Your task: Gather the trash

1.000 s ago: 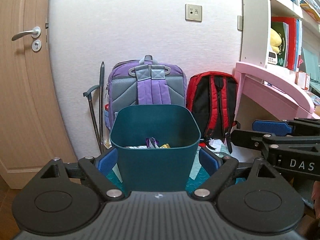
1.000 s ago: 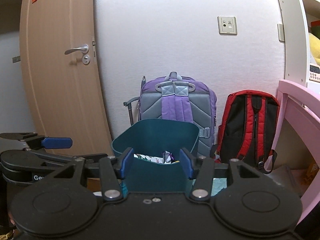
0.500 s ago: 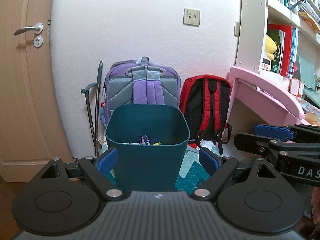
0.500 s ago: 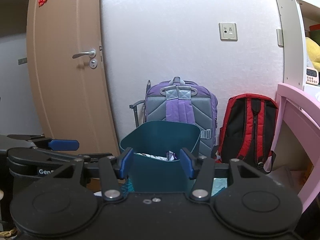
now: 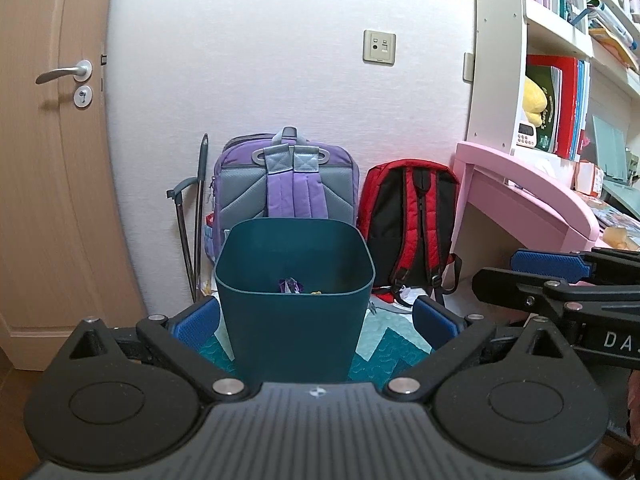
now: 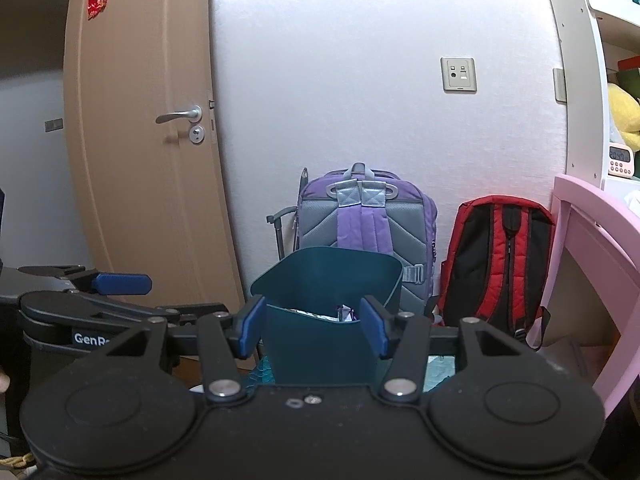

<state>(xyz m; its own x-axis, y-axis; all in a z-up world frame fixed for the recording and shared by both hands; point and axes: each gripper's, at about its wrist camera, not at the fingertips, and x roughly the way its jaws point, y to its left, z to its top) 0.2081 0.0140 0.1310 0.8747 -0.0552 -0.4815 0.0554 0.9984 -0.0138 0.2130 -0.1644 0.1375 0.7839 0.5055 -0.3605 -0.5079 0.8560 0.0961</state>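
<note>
The teal bin [image 5: 294, 300] stands on the quilted mat [image 5: 384, 344] at twelve o'clock, scraps of trash [image 5: 292, 285] at its bottom. The left gripper [image 5: 316, 322] has just been opening; its jaws stand spread wide, empty, short of the bin. The right gripper [image 6: 313, 328] at three o'clock is parted too, pinching nothing. Purple backpack [image 5: 286, 184] and red backpack [image 5: 412, 216] lean on the wall behind.

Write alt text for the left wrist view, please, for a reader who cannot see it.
A dark teal trash bin with a few scraps inside stands on the floor, framed by the open, empty left hand-held gripper. Behind it, a purple backpack and a red backpack lean against the white wall.
</note>
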